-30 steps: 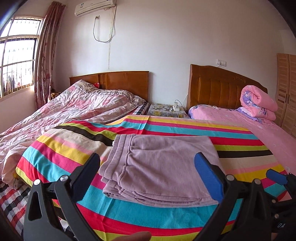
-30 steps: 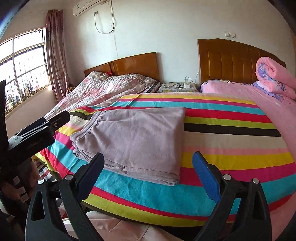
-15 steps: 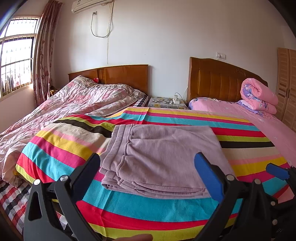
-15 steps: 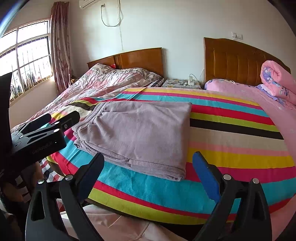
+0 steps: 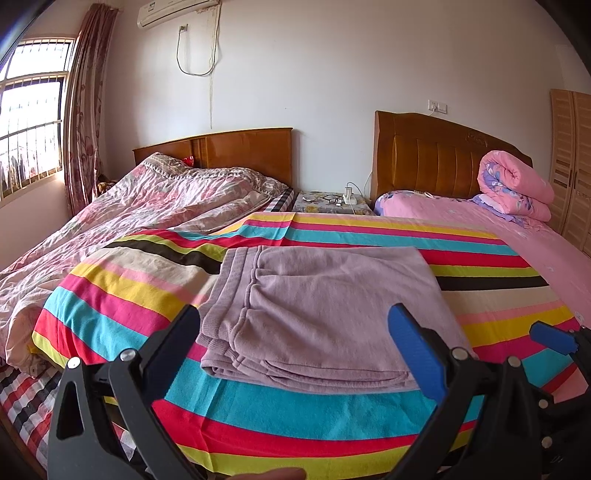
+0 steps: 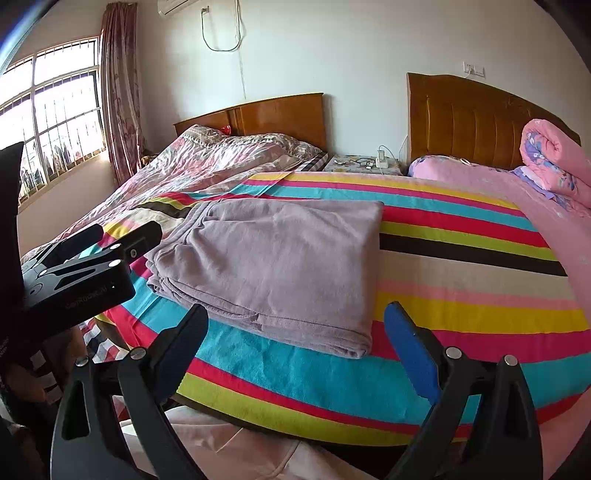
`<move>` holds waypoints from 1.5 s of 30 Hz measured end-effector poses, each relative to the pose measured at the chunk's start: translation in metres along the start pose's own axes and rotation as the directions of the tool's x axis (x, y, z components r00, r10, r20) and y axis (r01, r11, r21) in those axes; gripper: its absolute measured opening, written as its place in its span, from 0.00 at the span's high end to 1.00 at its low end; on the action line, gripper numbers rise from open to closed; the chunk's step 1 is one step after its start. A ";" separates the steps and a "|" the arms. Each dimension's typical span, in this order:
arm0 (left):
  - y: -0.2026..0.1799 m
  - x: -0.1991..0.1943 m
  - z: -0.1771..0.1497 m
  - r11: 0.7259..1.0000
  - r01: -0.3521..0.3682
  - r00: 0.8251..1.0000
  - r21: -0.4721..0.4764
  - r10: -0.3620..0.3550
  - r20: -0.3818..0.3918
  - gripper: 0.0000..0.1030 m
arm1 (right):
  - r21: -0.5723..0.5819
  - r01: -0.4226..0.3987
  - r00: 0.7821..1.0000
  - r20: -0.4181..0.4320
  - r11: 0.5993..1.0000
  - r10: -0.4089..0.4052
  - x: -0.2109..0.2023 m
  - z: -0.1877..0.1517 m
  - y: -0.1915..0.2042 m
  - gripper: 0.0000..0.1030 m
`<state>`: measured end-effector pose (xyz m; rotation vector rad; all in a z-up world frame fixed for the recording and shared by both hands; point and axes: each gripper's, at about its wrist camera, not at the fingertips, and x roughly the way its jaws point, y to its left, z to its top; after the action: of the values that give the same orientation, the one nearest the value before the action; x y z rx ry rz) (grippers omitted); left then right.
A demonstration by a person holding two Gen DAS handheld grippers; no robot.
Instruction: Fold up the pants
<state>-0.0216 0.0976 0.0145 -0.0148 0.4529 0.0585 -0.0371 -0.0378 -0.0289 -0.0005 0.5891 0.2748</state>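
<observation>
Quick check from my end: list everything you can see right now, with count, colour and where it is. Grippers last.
pants: 1, lilac, folded flat on the striped blanket
striped blanket: 1, multicolour, spread across the near ends of both beds
quilt: 1, pink floral, rumpled on the window-side bed
rolled quilt: 1, pink and purple, by the headboard of the other bed
headboards: 2, brown wood, against the wall
nightstand: 1, patterned top with cables, between the beds
curtain: 1, dark red, beside the window
air conditioner: 1, white, high on the wall
wardrobe: 1, light wood, far side
left gripper: 1, black and blue, jaws open, before the pants
right gripper: 1, same, jaws open
</observation>
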 end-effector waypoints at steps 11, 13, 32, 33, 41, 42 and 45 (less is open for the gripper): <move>0.000 0.000 0.000 1.000 -0.001 1.000 0.000 0.001 0.000 0.01 | 0.000 0.002 1.000 -0.008 1.000 -0.002 0.003 -0.004 0.000 0.10; 0.000 0.000 0.000 1.000 -0.001 1.000 0.000 0.001 0.000 0.01 | 0.001 0.002 1.000 -0.008 1.000 -0.002 0.003 -0.004 0.000 0.10; 0.002 0.000 -0.002 1.000 -0.007 1.000 0.003 0.007 0.005 0.01 | 0.001 0.002 1.000 -0.010 1.000 -0.002 0.004 -0.004 -0.001 0.10; 0.002 -0.001 -0.002 1.000 -0.008 1.000 0.004 0.008 0.005 0.01 | 0.001 0.002 1.000 -0.010 1.000 -0.002 0.004 -0.004 -0.001 0.10; 0.002 -0.002 -0.002 1.000 -0.010 1.000 0.009 0.010 0.009 0.01 | 0.001 0.002 1.000 -0.010 1.000 -0.002 0.004 -0.004 -0.001 0.10; 0.002 -0.002 -0.001 1.000 -0.011 1.000 0.011 0.010 0.009 0.01 | 0.001 0.002 1.000 -0.011 1.000 -0.002 0.004 -0.004 -0.001 0.10; 0.002 -0.002 -0.001 1.000 -0.012 1.000 0.011 0.011 0.009 0.01 | 0.002 0.002 1.000 -0.011 1.000 -0.002 0.004 -0.004 -0.001 0.10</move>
<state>-0.0242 0.0998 0.0142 -0.0006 0.4439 0.0673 -0.0360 -0.0386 -0.0341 -0.0007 0.6003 0.2726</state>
